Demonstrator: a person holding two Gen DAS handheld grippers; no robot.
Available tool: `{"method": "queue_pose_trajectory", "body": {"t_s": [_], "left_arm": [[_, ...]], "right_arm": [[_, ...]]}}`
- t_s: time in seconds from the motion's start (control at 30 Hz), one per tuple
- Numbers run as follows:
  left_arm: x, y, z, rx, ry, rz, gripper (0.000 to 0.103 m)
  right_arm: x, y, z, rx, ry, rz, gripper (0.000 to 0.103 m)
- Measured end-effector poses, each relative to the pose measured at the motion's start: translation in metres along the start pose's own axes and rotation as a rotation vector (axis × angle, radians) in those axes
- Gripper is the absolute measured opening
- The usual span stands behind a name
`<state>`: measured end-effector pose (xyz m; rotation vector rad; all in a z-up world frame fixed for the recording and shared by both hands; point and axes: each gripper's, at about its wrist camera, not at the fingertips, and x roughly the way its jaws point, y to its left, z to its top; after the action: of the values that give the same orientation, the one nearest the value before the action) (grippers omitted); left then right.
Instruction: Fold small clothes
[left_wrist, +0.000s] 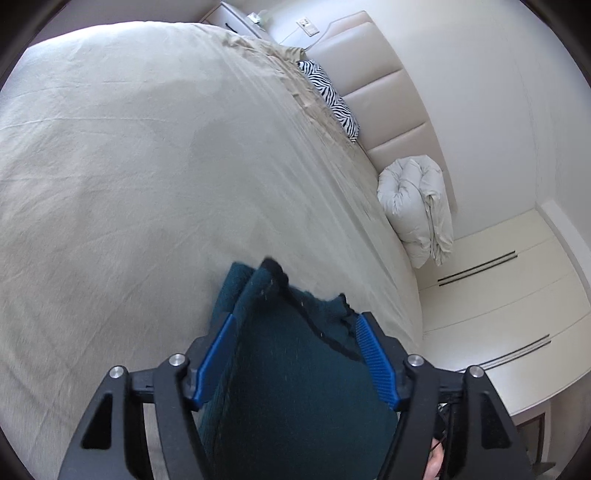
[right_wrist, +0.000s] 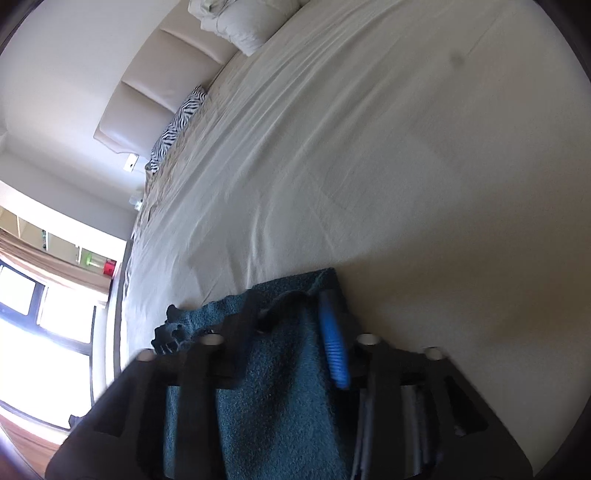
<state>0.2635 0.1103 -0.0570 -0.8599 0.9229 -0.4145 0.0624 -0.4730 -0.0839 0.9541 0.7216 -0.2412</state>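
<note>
Two grippers are over the bed (left_wrist: 110, 166), and between them I see one dark teal garment (left_wrist: 295, 369), thick and fuzzy like a small towel or knit piece, with a black cord or trim along its upper border. It lies near the edge of the bed closest to me, on the beige sheet, partly folded.

In the left wrist view, my left gripper (left_wrist: 295, 325) has its jaws apart. The blue pads (left_wrist: 218, 354) stand on both sides of the cloth, and the fabric bulges up between them. The pads do not seem to press it, so I read this gripper as released, with the garment only lying in the gap.

In the right wrist view, my right gripper (right_wrist: 291, 325) is blurred. One blue pad (right_wrist: 334, 339) is clear on the right side of the teal cloth (right_wrist: 280, 387); the other finger is dark and less clear. The jaws stand partly apart and the cloth passes between them, loose as far as I can tell.

At the far edge of the bed, against the padded headboard (left_wrist: 388, 96), there are a zebra-pattern pillow (left_wrist: 332, 96) and a white folded duvet (left_wrist: 417, 206).
</note>
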Motion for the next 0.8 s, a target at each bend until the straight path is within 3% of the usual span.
{"method": "queue_pose_trajectory", "body": {"t_s": [0.1,0.37,0.53,0.7,0.8], "left_arm": [[-0.009,-0.005,-0.020,0.062,0.007,0.033,0.069],[-0.023,-0.005,-0.070,0.172,0.017,0.140,0.069],[-0.029,0.006,-0.087,0.187,0.021,0.176,0.060],[-0.038,0.014,-0.099,0.195,0.015,0.200,0.049],[-0.039,0.014,-0.105,0.228,0.013,0.224,0.048]], "right_arm": [[-0.014,0.004,-0.006,-0.040,-0.035,-0.013,0.054],[-0.040,0.036,-0.050,-0.323,0.009,-0.148,0.051],[-0.045,0.048,-0.081,-0.467,0.041,-0.213,0.035],[-0.056,0.039,-0.100,-0.516,0.025,-0.293,0.031],[-0.060,0.031,-0.099,-0.504,0.022,-0.303,0.031]]}}
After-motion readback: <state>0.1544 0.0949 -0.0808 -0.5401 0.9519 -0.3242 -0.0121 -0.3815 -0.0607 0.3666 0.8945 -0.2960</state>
